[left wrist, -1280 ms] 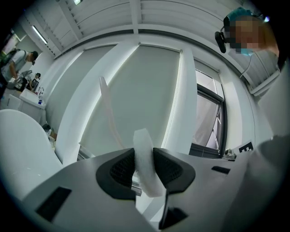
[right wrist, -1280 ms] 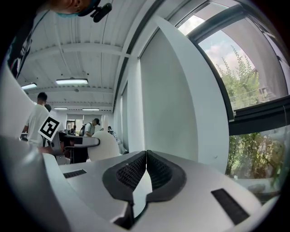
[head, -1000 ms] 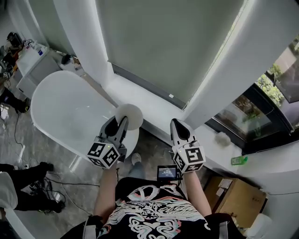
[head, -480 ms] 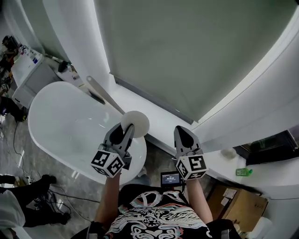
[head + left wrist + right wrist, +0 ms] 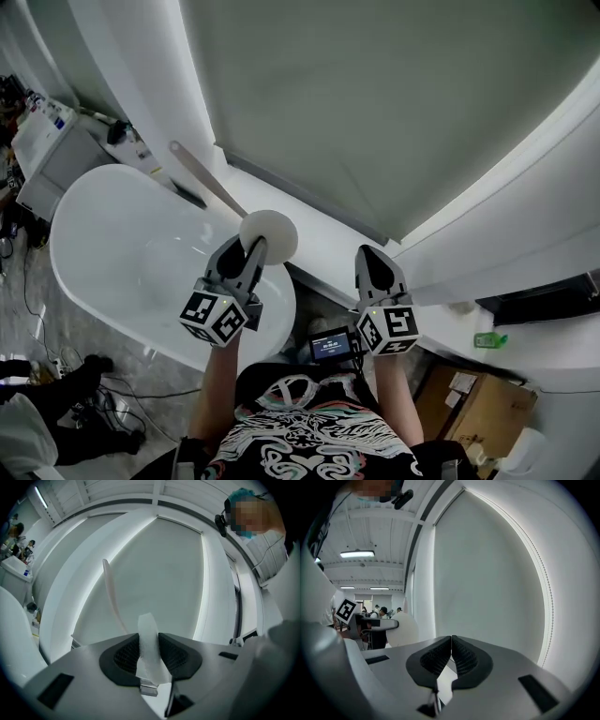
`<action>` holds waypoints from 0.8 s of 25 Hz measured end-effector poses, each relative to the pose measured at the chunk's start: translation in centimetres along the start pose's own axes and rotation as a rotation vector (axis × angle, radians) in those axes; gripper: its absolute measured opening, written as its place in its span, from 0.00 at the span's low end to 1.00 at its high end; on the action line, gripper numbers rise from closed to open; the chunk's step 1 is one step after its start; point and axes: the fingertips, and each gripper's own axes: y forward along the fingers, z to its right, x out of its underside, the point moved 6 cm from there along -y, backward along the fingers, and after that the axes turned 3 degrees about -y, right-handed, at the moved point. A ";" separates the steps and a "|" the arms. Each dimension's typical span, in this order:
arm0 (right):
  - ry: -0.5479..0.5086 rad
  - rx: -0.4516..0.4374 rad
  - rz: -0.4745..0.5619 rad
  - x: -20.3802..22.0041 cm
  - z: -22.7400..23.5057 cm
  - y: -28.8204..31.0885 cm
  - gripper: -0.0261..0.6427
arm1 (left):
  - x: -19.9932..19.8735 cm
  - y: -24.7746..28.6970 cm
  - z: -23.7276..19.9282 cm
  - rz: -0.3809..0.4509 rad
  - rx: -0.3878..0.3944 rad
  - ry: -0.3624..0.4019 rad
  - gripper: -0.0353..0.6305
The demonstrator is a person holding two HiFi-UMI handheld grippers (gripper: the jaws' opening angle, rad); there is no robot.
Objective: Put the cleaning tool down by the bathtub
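Observation:
The cleaning tool is a round white pad (image 5: 269, 234) on a long pale handle (image 5: 201, 175) that slants up to the left. My left gripper (image 5: 247, 251) is shut on the pad's edge and holds it over the near end of the white bathtub (image 5: 122, 251). In the left gripper view the pad (image 5: 149, 645) stands edge-on between the jaws of that gripper (image 5: 149, 641), and the handle (image 5: 111, 596) curves up behind it. My right gripper (image 5: 376, 265) hangs to the right of the tub, shut with nothing in it (image 5: 451, 642). The pad (image 5: 404, 629) shows at the left in the right gripper view.
A window with a drawn grey blind (image 5: 375, 103) and a white sill (image 5: 328, 246) lies ahead. A white cabinet (image 5: 47, 141) with small items stands beyond the tub. Cables (image 5: 84, 394) lie on the floor at the left. A cardboard box (image 5: 473, 398) and a green item (image 5: 489, 339) are at the right.
Both grippers have moved level toward the window, the left one now over the tub's end. The tool's handle has come into view. Neither grip has changed.

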 end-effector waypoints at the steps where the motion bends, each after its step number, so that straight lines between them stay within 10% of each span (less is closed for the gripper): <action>1: -0.001 0.001 0.002 0.0 0.0 0.1 0.08 | 0.0 0.1 -0.1 0.003 0.003 0.000 0.24; 20: -0.051 0.014 0.024 -1.4 2.0 4.6 0.08 | -1.3 3.6 -1.9 0.003 -0.009 0.015 0.24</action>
